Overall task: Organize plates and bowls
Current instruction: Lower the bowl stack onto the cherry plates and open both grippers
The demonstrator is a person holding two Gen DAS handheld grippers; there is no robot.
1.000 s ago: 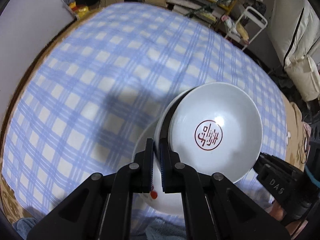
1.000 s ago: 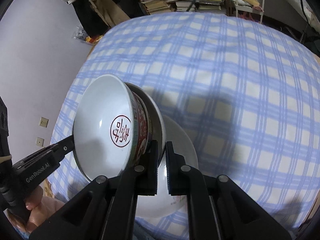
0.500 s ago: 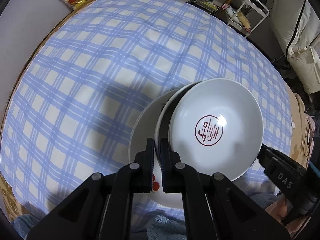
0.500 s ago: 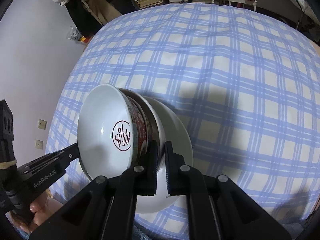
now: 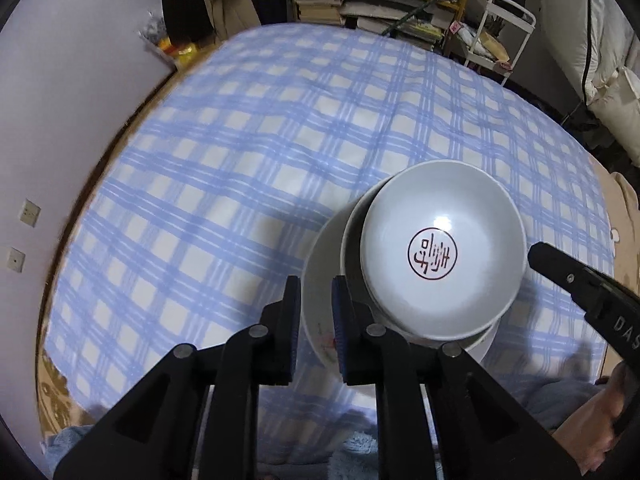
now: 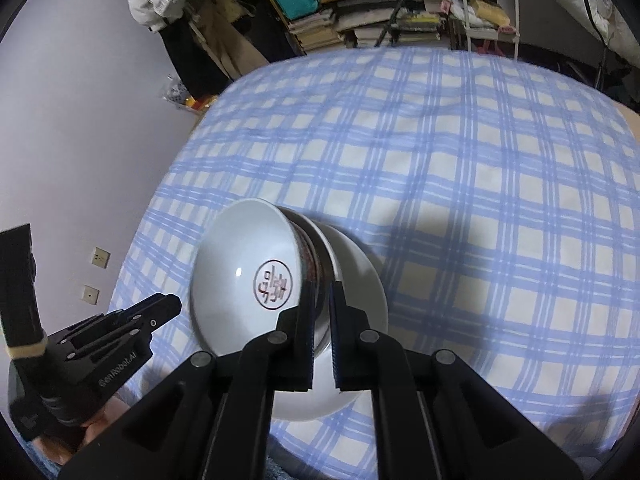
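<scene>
- The left hand-held gripper [image 5: 316, 312] is letting go: its jaws are opening, with the rim of the white plate [image 5: 320, 300] between them and a clear gap showing beside the fingers [image 5: 290, 320].
- The right hand-held gripper [image 6: 320, 320] stands nearly shut; its jaws seem to pinch the rim of the lower bowl [image 6: 324, 280], though its own fingers hide the exact contact.
- The stack sits at the near edge of the blue checked cloth [image 6: 480, 200], which looks soft and slightly rumpled, perhaps a bed rather than a table. The plate is at the bottom, the lower bowl rests in it, and the top bowl [image 5: 440, 256] with the red seal mark nests inside that.
- The pieces look like glazed ceramic: stiff, fairly heavy, slippery and likely to chip. The nested bowls lean and could slide against each other.
- The best hold is judged to be a rim pinched between the pads, one on each side, with the stack kept level; a single-sided hold on the whole stack would lever hard on it.
- Both hand-held grippers point steeply down at the stack from the near side, the left one at its left edge and the right one at its right edge.
- A hand [image 6: 100, 436] shows beneath the left tool.
</scene>
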